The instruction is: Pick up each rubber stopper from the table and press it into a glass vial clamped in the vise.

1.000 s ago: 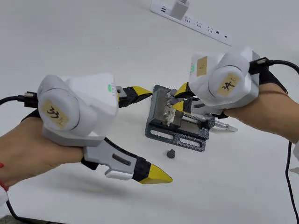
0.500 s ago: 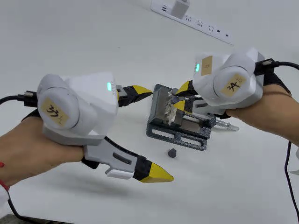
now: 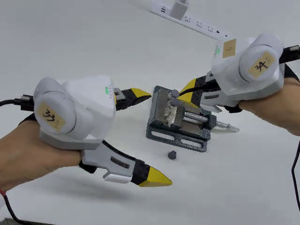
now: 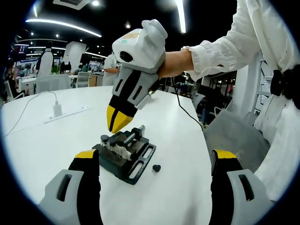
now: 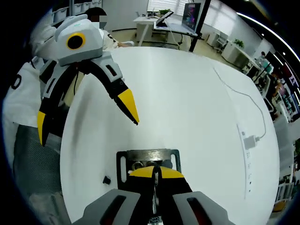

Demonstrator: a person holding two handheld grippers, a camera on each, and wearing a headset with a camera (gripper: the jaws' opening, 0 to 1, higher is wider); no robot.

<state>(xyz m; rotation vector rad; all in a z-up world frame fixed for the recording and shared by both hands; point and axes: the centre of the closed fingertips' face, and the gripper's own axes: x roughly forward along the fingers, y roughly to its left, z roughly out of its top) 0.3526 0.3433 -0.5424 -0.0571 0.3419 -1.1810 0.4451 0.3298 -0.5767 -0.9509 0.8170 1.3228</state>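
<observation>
White-bodied left claw and right claw, their black jaws tipped in bright yellow, each wear tan labels scrawled in black ink. The vise is dark grey with a silver screw, the loose rubber stopper near-black, and the surface and power strip are plain white

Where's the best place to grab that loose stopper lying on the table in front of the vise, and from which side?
Pinch the stopper across its round sides, coming straight down from above. It sits low on the bare table, apart from the vise base, so a side approach would likely scrape. The open left gripper is nearer.
</observation>
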